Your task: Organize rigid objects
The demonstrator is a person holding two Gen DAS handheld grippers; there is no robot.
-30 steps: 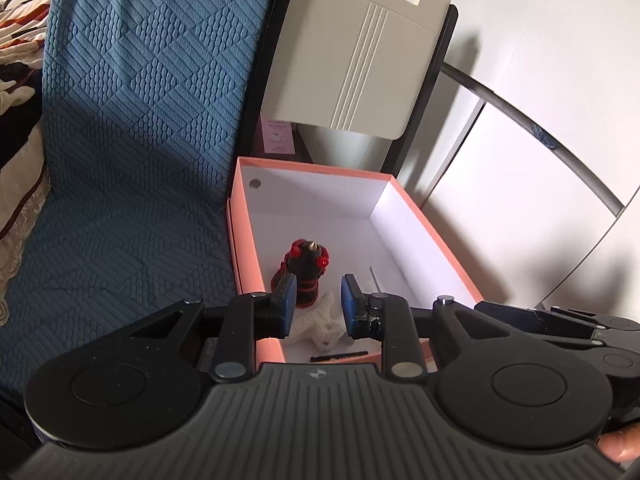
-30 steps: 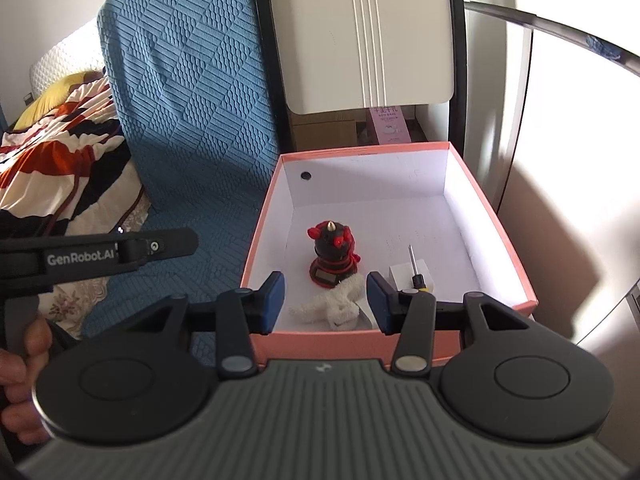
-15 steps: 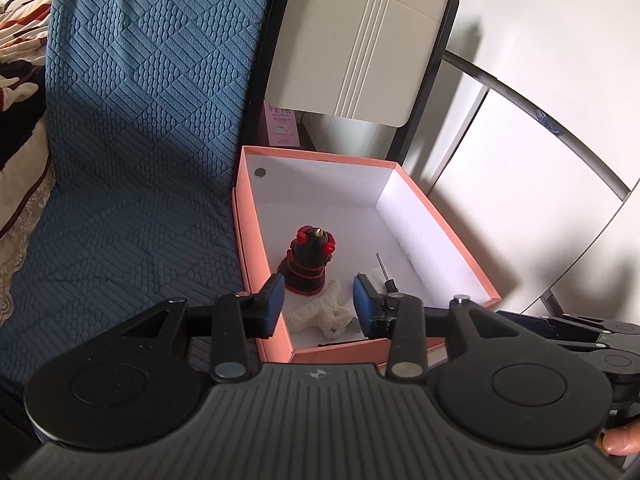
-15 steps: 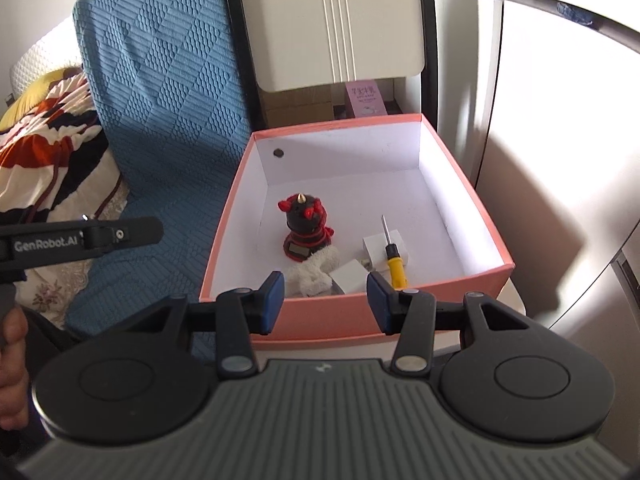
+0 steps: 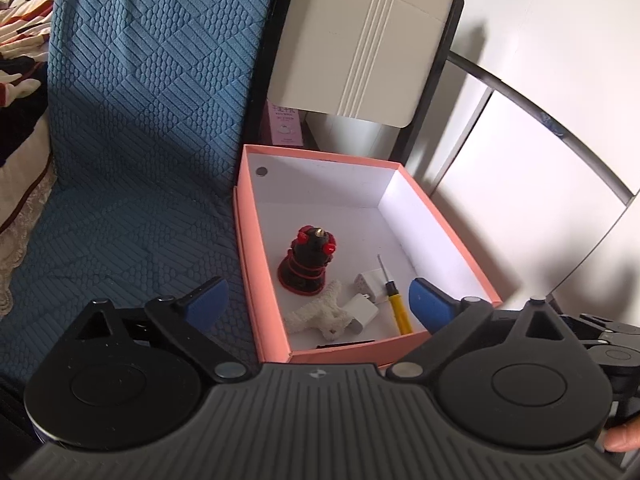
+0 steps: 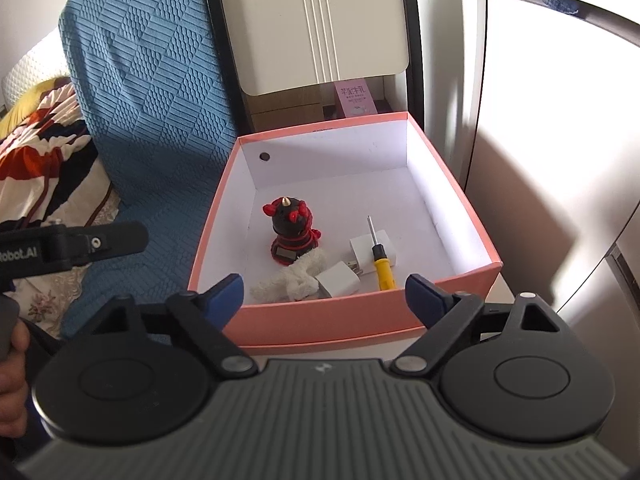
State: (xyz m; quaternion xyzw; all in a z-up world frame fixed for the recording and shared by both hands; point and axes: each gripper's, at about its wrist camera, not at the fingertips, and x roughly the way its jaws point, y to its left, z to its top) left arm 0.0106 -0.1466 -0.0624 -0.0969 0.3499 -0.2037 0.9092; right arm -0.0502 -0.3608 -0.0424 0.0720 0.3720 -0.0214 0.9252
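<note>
A pink box (image 5: 452, 240) (image 6: 328, 330) with a white inside holds a black-and-red figurine (image 5: 308, 260) (image 6: 290, 230), a white fuzzy coral-like piece (image 5: 320, 316) (image 6: 290, 280), two white chargers (image 5: 362, 314) (image 6: 338, 280) and a yellow-handled screwdriver (image 5: 398, 308) (image 6: 380, 262). My left gripper (image 5: 318, 304) is open and empty, above and short of the box's near wall. My right gripper (image 6: 324, 294) is open and empty, just before the box's front wall.
A blue textured cover (image 5: 132, 128) (image 6: 152, 80) lies left of the box. A beige panel (image 5: 360, 40) (image 6: 316, 20) and a pink carton (image 6: 354, 98) stand behind it. White cabinet fronts (image 6: 540, 160) are on the right. A patterned blanket (image 6: 40, 152) is far left.
Both grippers have opened wide and drawn back and up from the box. More of the box's contents show now.
</note>
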